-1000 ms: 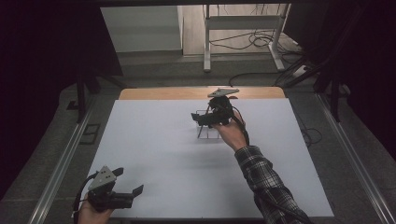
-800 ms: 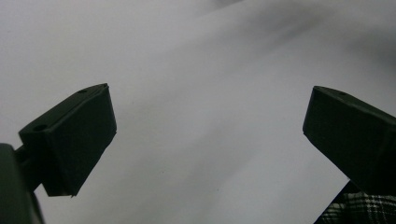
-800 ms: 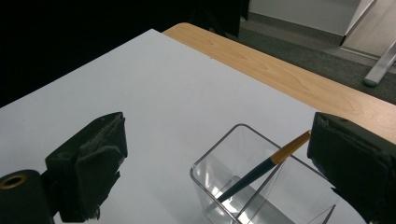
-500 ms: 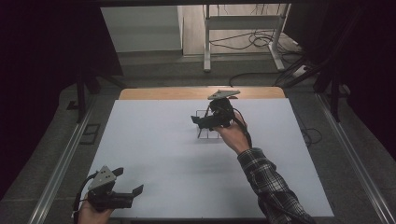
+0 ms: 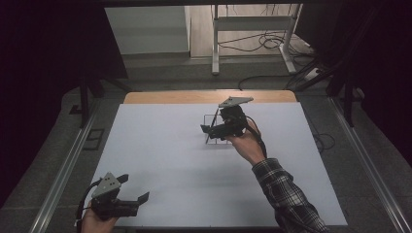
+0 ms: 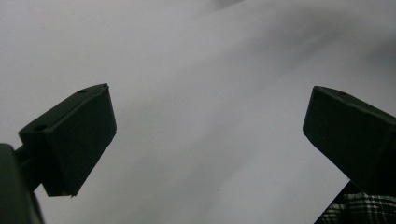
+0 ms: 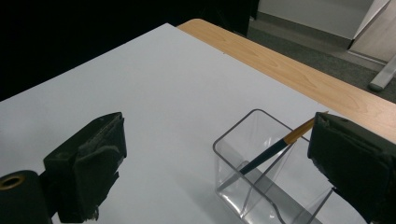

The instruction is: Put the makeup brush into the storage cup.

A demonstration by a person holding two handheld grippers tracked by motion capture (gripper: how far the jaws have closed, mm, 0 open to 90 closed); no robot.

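Right gripper [image 5: 210, 130] is wide open w/ nothing in it, hovering right at the clear plastic holder [image 7: 261, 177], around 12 o'clock from table [image 5: 160, 145] center. A pencil [image 7: 275, 149] leans tilted inside the holder, tip down. Left gripper [image 5: 136, 191] sits way off at 7 o'clock near the table's front edge, jaws spread wide, empty too.

Wooden table [image 5: 145, 97] covered by a white sheet [image 5: 160, 155], clear plastic holder [image 7: 261, 177] stood on the sheet, near the far edge.
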